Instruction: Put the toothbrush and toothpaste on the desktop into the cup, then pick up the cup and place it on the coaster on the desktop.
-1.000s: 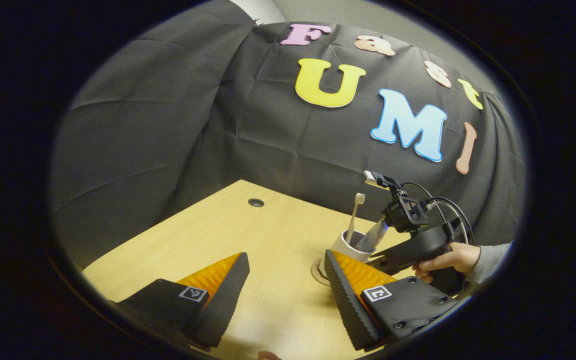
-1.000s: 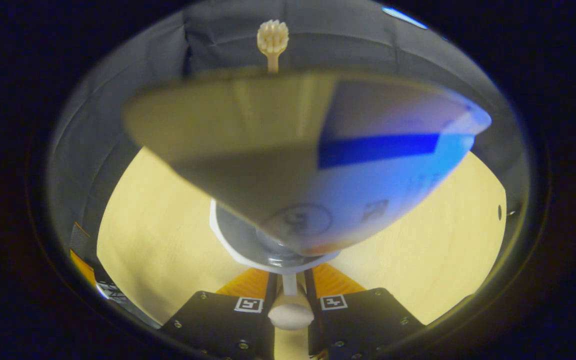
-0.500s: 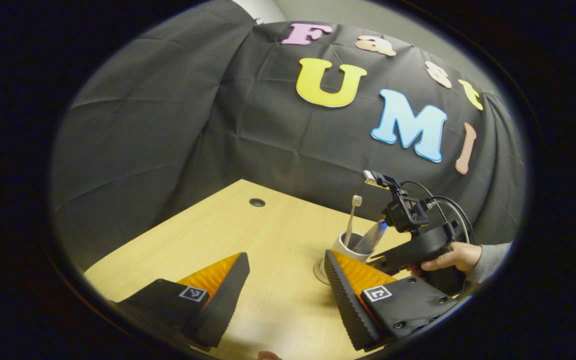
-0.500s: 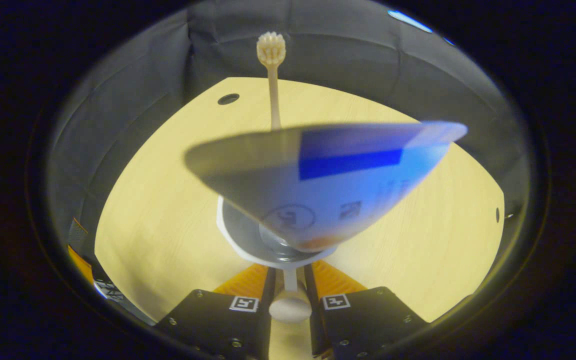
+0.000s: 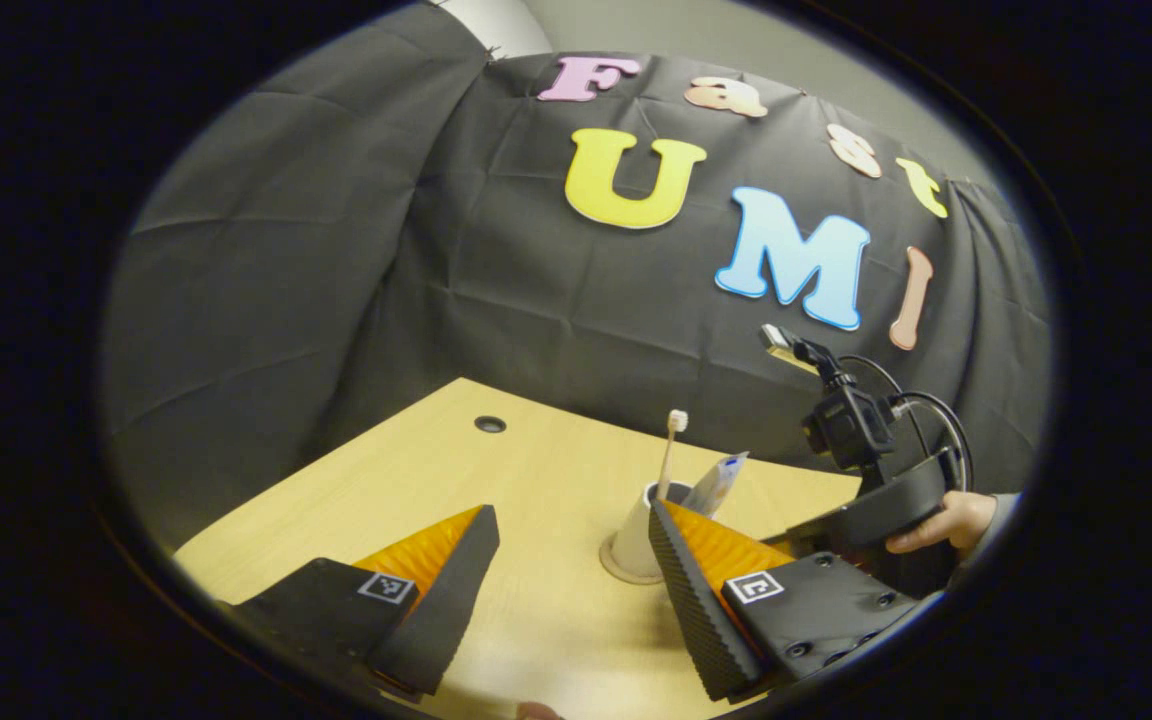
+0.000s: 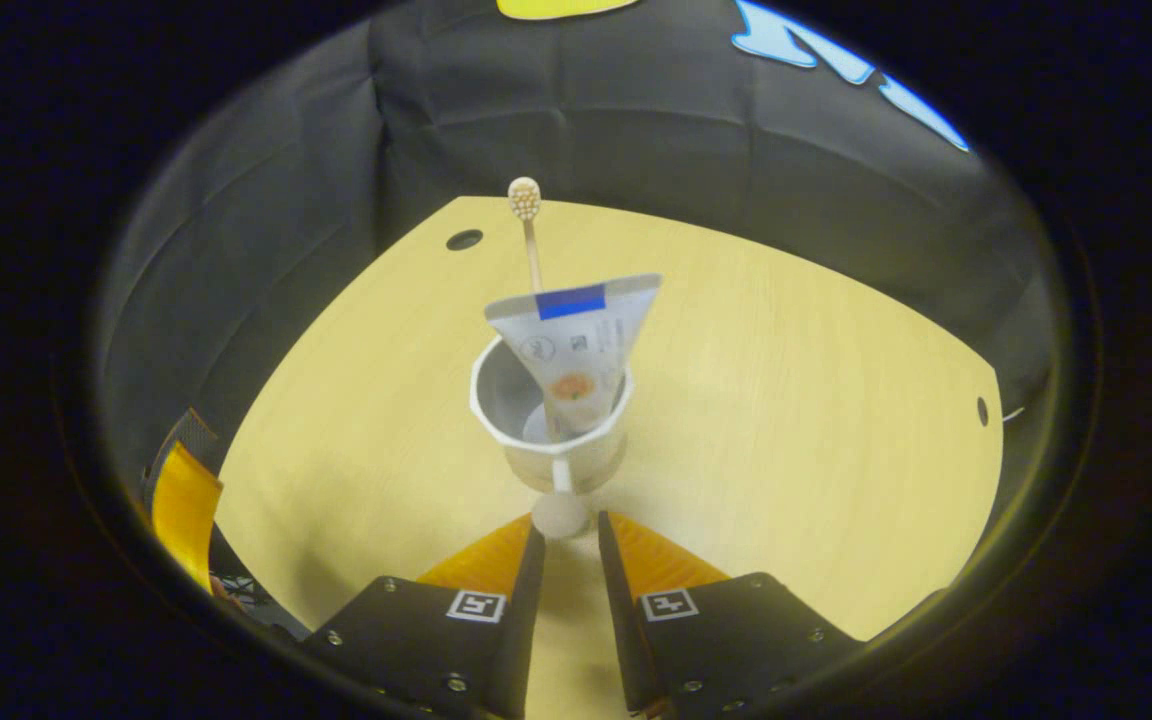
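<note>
So we had the cup (image 6: 553, 440) upright on the coaster (image 5: 624, 574), dead ahead at 12 o'clock of our right gripper (image 6: 564, 545), fingers slightly parted, gripping nothing; left gripper (image 5: 576, 570) wide open.

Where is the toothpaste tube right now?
The toothpaste tube stands inside the white cup mid-desk, beside the toothbrush; in the left gripper view it pokes from the cup just above that claw's right finger.
</note>
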The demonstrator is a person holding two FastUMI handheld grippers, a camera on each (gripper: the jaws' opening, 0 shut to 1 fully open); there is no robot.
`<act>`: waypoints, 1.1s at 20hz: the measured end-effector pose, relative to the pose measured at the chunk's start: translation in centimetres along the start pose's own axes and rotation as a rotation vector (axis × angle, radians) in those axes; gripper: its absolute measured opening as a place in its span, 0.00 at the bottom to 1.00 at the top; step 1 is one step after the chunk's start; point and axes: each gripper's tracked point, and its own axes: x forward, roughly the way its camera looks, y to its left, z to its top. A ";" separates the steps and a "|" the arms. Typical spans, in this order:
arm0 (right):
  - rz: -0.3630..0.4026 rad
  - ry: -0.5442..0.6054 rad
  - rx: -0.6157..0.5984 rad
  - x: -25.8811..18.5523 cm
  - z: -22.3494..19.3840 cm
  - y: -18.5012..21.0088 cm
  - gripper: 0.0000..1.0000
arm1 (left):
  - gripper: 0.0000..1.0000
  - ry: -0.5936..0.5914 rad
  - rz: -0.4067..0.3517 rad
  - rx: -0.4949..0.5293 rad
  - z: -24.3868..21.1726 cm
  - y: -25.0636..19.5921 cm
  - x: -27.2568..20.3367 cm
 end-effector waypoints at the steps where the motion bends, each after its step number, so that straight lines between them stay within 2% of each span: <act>1: -0.017 -0.018 0.001 -0.9 -0.2 -0.7 0.32 | 1.00 -0.004 -0.007 0.009 0.1 -0.6 -0.1; 3: -0.050 -0.070 0.001 -2.8 -0.6 -2.1 0.34 | 0.97 -0.015 -0.023 0.021 0.7 -2.0 -0.3; 4: -0.059 -0.096 0.008 -3.9 -0.6 -2.8 0.34 | 1.00 -0.020 -0.032 0.023 0.8 -2.8 -0.5; 5: -0.059 -0.126 0.016 -5.1 -0.6 -3.3 0.36 | 0.97 -0.022 -0.042 0.025 0.9 -3.6 -0.6; 10: -0.088 -0.270 0.072 -11.4 -1.3 -6.6 0.34 | 0.97 -0.034 -0.104 0.056 1.5 -9.0 -1.3; 11: -0.097 -0.299 0.087 -12.5 -1.5 -7.5 0.34 | 1.00 -0.038 -0.120 0.067 1.6 -10.2 -1.4; 12: -0.106 -0.333 0.101 -13.6 -1.6 -8.3 0.34 | 0.97 -0.040 -0.136 0.080 1.7 -11.5 -1.4; 13: -0.117 -0.368 0.114 -14.6 -1.7 -9.1 0.36 | 1.00 -0.042 -0.152 0.092 1.9 -12.9 -1.5; 14: -0.131 -0.402 0.128 -15.7 -1.9 -10.0 0.34 | 0.97 -0.045 -0.168 0.101 2.0 -14.1 -1.5; 16: -0.151 -0.458 0.166 -17.7 -2.5 -11.6 0.36 | 0.97 -0.050 -0.198 0.114 2.2 -16.6 -1.7; 20: -0.162 -0.568 0.227 -21.1 -3.3 -13.4 0.34 | 1.00 -0.052 -0.231 0.141 1.9 -20.1 -2.5; 22: -0.181 -0.635 0.239 -22.6 -3.2 -14.2 0.32 | 0.97 -0.050 -0.244 0.148 1.8 -21.3 -3.1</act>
